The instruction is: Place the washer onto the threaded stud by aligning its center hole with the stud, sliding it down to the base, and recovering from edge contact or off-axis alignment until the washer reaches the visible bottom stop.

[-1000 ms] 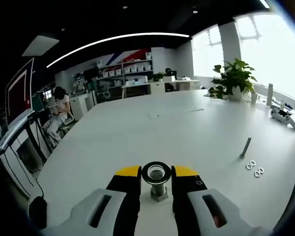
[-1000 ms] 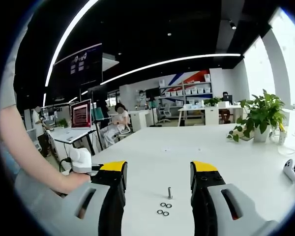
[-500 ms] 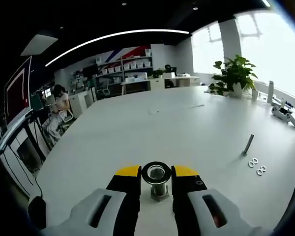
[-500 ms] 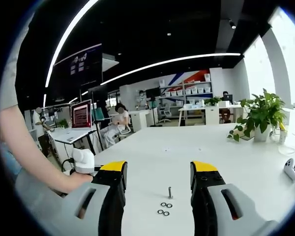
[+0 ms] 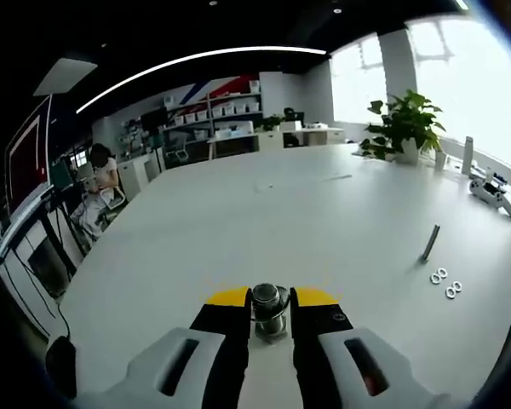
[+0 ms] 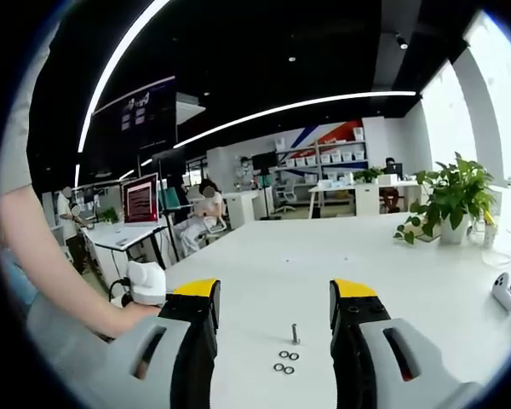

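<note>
My left gripper [image 5: 271, 299] sits low over the white table [image 5: 307, 213], its yellow-tipped jaws shut on a short metal stud [image 5: 270, 307] that stands on a hex base between them. Further right on the table a thin stud [image 5: 428, 244] leans beside several small washers [image 5: 443, 283]. My right gripper [image 6: 275, 295] hovers open above the table, jaws wide apart and nothing between them. Ahead of it, seen between its jaws, are the thin stud [image 6: 295, 333] and the washers [image 6: 284, 361].
A potted plant [image 5: 406, 128] and a white controller [image 5: 491, 192] stand near the windows at the right edge. A person's arm [image 6: 34, 256] crosses the left of the right gripper view, holding the other gripper's white body [image 6: 143, 281]. A seated person [image 5: 102, 183] is far off.
My left jaws have closed in on the short stud, and that view has tipped slightly. The right gripper view is nearly unchanged.
</note>
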`<state>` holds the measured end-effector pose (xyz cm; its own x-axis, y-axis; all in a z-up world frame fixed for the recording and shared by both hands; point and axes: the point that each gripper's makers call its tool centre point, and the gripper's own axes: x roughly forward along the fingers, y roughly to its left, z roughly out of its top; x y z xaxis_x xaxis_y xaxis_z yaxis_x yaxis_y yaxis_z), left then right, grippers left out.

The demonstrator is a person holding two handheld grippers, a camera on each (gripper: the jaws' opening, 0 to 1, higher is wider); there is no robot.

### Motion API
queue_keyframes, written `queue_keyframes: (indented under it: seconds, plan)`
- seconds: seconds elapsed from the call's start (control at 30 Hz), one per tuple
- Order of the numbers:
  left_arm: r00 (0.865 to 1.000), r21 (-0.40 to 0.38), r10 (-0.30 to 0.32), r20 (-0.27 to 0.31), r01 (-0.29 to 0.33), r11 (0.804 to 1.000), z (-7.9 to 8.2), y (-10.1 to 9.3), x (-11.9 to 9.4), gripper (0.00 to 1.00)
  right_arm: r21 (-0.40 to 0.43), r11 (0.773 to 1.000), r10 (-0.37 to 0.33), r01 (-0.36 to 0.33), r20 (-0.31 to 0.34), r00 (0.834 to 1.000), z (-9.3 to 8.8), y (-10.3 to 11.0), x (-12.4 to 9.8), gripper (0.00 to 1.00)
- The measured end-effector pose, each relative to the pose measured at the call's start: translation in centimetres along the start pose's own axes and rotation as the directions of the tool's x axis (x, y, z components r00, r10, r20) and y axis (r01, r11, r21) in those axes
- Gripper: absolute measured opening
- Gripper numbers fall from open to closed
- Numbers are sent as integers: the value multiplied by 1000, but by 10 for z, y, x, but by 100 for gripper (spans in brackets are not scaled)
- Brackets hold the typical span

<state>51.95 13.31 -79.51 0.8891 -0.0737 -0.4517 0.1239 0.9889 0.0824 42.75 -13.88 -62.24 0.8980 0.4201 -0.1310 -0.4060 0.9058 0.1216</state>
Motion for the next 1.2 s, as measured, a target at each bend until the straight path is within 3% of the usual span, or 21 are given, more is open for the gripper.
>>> queue_keyframes:
  seconds: [0.23, 0.9, 1.03, 1.2]
  plan:
    - [1000, -2, 4, 7, -4, 1000, 2, -2, -1, 24, -4, 1000, -1, 1, -2, 1000, -1, -1, 0, 55]
    - [999, -38, 33, 31, -32, 999, 3, 6, -3, 22, -16, 1000, 3, -3, -4, 1000, -1, 1, -1, 55]
    - [999, -25, 33, -9, -33, 999, -7, 7, 0, 21, -17, 1000, -1, 1, -6, 1000, -1, 0, -1, 55]
    - [1000, -46, 25, 13, -25, 999, -5, 5, -3, 22, -17, 1000, -3, 3, -5, 1000, -1, 0, -1, 55]
